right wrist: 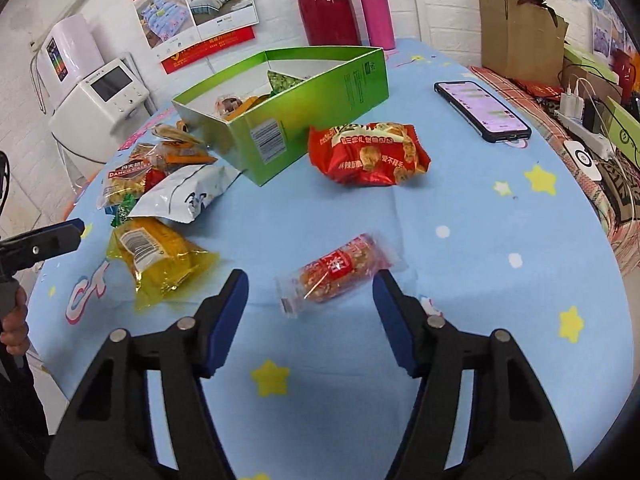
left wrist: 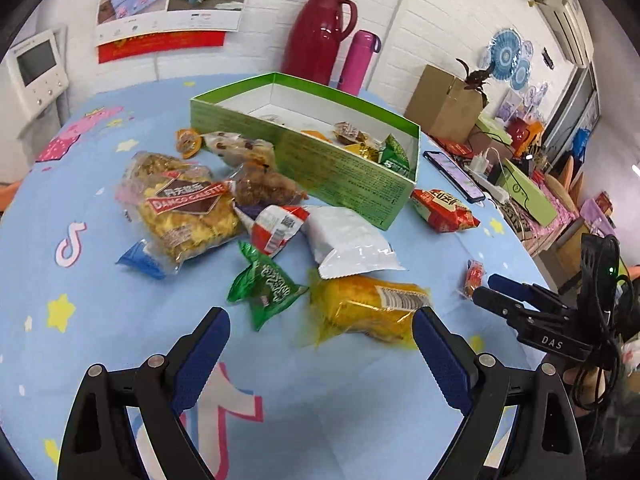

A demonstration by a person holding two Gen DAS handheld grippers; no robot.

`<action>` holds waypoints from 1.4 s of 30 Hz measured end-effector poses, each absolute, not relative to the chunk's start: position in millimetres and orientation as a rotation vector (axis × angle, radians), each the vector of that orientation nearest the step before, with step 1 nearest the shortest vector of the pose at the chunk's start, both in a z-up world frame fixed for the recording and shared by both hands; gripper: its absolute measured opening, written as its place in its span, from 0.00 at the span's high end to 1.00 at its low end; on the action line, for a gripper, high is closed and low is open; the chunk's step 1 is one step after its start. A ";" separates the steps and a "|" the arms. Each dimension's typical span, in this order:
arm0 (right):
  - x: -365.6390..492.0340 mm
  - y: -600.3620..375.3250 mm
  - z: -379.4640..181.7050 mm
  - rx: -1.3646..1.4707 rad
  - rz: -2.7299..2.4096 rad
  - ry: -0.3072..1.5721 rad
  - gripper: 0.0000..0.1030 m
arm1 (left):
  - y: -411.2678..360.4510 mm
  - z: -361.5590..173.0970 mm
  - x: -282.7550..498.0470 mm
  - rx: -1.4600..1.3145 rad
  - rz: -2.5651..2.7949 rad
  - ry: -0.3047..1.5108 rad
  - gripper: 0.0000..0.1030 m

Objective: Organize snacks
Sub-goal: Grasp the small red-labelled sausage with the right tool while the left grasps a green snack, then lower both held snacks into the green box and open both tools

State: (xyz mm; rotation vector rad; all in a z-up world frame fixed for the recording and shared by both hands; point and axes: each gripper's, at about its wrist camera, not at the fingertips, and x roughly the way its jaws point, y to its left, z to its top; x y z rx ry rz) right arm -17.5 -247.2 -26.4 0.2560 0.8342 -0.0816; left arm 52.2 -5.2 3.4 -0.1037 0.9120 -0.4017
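Observation:
A green box [left wrist: 340,168] [right wrist: 320,92] stands open on the blue tablecloth and holds a few small snacks. Loose packets lie in front of it: a yellow packet [left wrist: 368,308] [right wrist: 160,256], a small green packet [left wrist: 268,284], a white bag [left wrist: 348,240] [right wrist: 184,196], a biscuit bag [left wrist: 184,208] and a red bag [left wrist: 444,208] [right wrist: 368,152]. My left gripper [left wrist: 322,336] is open, its tips just short of the yellow and green packets. My right gripper [right wrist: 310,292] [left wrist: 492,288] is open, its tips on either side of a small clear-wrapped red snack [right wrist: 340,268] [left wrist: 474,276].
A phone [right wrist: 484,112] [left wrist: 452,174] lies on the table right of the box. A red thermos jug [left wrist: 320,32] and a pink bottle [left wrist: 360,60] stand at the back edge. Cardboard boxes, chargers and cables crowd the shelf to the right. A hand [right wrist: 14,320] holds the left gripper.

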 end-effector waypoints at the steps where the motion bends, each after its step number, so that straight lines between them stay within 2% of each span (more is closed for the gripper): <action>1: -13.3 -247.3 -28.7 0.259 -0.082 0.840 0.44 | -1.6 1.4 51.1 -0.106 -0.392 0.916 0.09; 2: -8.8 -247.0 -30.7 0.261 -0.085 0.845 0.47 | 2.2 -1.5 50.4 -0.108 -0.381 0.922 0.09; 4: -0.9 -244.6 -33.3 0.251 -0.076 0.848 0.67 | 7.7 -7.2 52.0 -0.122 -0.367 0.939 0.11; 6: 4.3 -239.1 -35.1 0.235 -0.057 0.849 0.77 | 11.3 -11.5 57.5 -0.133 -0.363 0.950 0.17; 12: 4.4 -229.4 -36.1 0.197 -0.023 0.851 0.77 | 18.7 -24.4 88.9 -0.197 -0.349 0.976 0.32; 17: -1.2 -235.0 -36.3 0.207 -0.024 0.850 0.77 | 17.6 -43.3 112.2 -0.230 -0.356 1.027 0.53; 20: -0.5 -236.3 -37.3 0.208 -0.029 0.856 0.75 | 18.5 -45.8 113.2 -0.240 -0.359 1.013 0.53; 25: 2.7 -234.4 -39.3 0.214 -0.024 0.853 0.65 | 9.5 -45.5 108.2 -0.184 -0.365 1.008 0.53; 28: 2.1 -231.5 -39.6 0.191 -0.031 0.852 0.65 | 6.6 -45.0 106.4 -0.168 -0.367 1.003 0.57; 30: 1.9 -229.1 -39.8 0.168 -0.036 0.853 0.66 | 8.3 -45.3 104.9 -0.168 -0.363 1.001 0.63; 31: 1.9 -228.4 -39.9 0.152 -0.047 0.855 0.76 | 8.9 -45.3 103.7 -0.168 -0.362 1.001 0.66; 36: -4.7 -225.2 -33.0 0.166 -0.032 0.845 0.77 | 14.9 -37.3 89.4 -0.187 -0.355 0.975 0.69; 42: -7.3 -216.6 -2.9 0.142 0.000 0.774 0.77 | 13.0 -2.8 76.1 -0.162 -0.375 0.894 0.69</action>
